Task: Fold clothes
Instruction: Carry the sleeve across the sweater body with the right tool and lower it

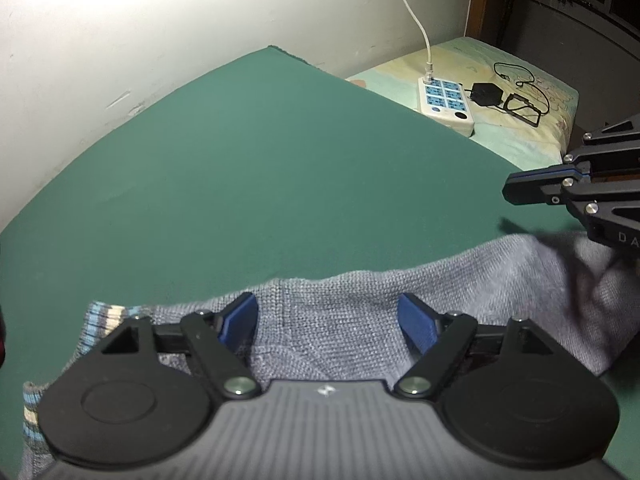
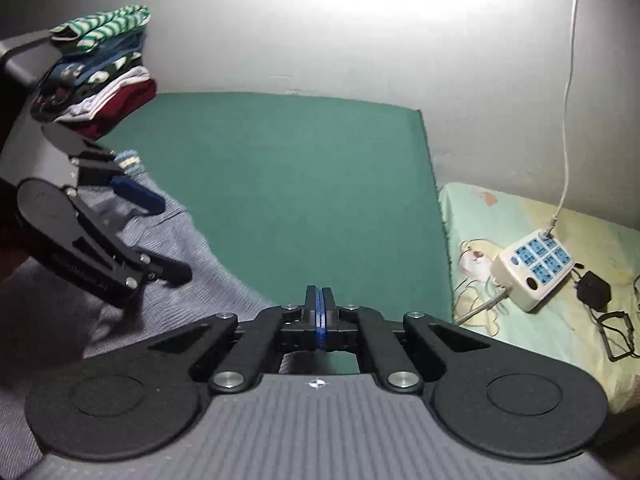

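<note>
1. While the grey knitted sweater (image 1: 328, 320) lay crumpled at the near edge of the green mat (image 1: 260, 168), the left gripper (image 1: 328, 320) hung directly over it, its blue pads spread wide with nothing pinched between them.
2. Off to the sweater's right end, the right gripper (image 2: 319, 312) had its jaws fully closed and empty, pointing out over bare mat rather than knit.
3. Running left to right across the mat's near side, the garment had its striped cuff (image 1: 106, 312) at the left end, so the left gripper was judged the nearer tool for the next grasp.
4. Beyond the mat, a stack of folded clothes (image 2: 100, 76) sat by the wall and a power strip (image 2: 532, 264) on the bedding.
</note>
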Tool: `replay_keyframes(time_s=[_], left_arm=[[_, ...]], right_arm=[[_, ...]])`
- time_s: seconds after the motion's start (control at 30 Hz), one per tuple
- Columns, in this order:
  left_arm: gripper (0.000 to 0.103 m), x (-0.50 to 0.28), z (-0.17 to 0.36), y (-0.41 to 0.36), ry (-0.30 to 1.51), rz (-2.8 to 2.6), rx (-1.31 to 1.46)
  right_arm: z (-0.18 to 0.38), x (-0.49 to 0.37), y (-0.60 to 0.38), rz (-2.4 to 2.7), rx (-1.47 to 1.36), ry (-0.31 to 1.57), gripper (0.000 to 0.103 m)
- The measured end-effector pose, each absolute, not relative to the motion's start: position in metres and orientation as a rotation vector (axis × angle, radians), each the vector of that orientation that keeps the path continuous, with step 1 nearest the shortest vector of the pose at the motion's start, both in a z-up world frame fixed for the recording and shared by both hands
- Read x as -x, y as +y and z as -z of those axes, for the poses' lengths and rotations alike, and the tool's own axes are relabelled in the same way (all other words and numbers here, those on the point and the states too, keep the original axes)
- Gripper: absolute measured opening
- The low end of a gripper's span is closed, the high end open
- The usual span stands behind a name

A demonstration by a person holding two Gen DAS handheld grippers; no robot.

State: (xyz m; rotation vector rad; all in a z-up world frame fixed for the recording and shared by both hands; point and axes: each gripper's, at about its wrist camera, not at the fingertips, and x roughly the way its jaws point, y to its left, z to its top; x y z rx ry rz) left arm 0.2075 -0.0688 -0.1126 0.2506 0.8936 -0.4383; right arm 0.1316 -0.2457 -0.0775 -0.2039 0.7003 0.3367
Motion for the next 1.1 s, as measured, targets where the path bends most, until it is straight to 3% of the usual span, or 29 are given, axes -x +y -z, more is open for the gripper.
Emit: replay_keyframes(time_s=[0.07,0.13,0.2,0.27,0.3,0.37,0.43,0.47,0.63,0.77,0.83,0.87,0.9,0.97,1.07,1.1], left_arm=[[0.088,-0.214,0.115,-0.072,0.887,0.430,-0.233],[0.089,-0.216,0.115,-0.072,0.885,0.433,-0.227],[0.087,-0.214,0.114,-0.070,0.883,0.441,-0.232],[0.084,-0.210,0.111,-0.066,0.881,0.446,-0.250],[0.082,-0.207,0.110,-0.063,0.881,0.443,-0.260],[0.080,-0.202,0.105,-0.058,0.877,0.438,-0.276],[0.080,-0.195,0.099,-0.052,0.869,0.443,-0.277],[0.080,-0.191,0.095,-0.050,0.863,0.453,-0.272],[0.081,-0.179,0.093,-0.051,0.862,0.490,-0.280],[0.081,-0.185,0.106,-0.058,0.884,0.483,-0.283],[0.086,-0.188,0.110,-0.061,0.884,0.475,-0.278],[0.087,-0.190,0.112,-0.062,0.884,0.472,-0.275],[0.087,-0.191,0.113,-0.064,0.884,0.468,-0.273],[0.087,-0.191,0.114,-0.064,0.884,0.466,-0.274],[0.087,-0.188,0.113,-0.063,0.880,0.457,-0.288],[0.082,-0.186,0.111,-0.063,0.876,0.451,-0.289]], right_arm=[[0.081,-0.141,-0.248,-0.318,0.188,0.710,0.000],[0.082,-0.146,-0.253,-0.369,0.123,0.771,0.007],[0.081,-0.146,-0.257,-0.467,0.053,0.829,0.029],[0.081,-0.140,-0.254,-0.523,0.081,0.834,0.045],[0.083,-0.136,-0.251,-0.540,0.113,0.831,0.048],[0.090,-0.134,-0.246,-0.556,0.175,0.839,0.045],[0.092,-0.130,-0.244,-0.585,0.193,0.827,0.023],[0.092,-0.128,-0.242,-0.599,0.208,0.819,0.007],[0.079,-0.127,-0.243,-0.481,0.255,0.688,0.005],[0.089,-0.145,-0.241,-0.411,0.268,0.701,0.004],[0.096,-0.146,-0.239,-0.379,0.293,0.700,0.004],[0.094,-0.144,-0.242,-0.367,0.289,0.694,0.009],[0.092,-0.143,-0.245,-0.355,0.285,0.688,0.023],[0.085,-0.137,-0.259,-0.324,0.251,0.680,0.038],[0.064,-0.116,-0.305,-0.241,0.139,0.721,0.039],[0.060,-0.105,-0.324,-0.214,0.088,0.756,0.039]])
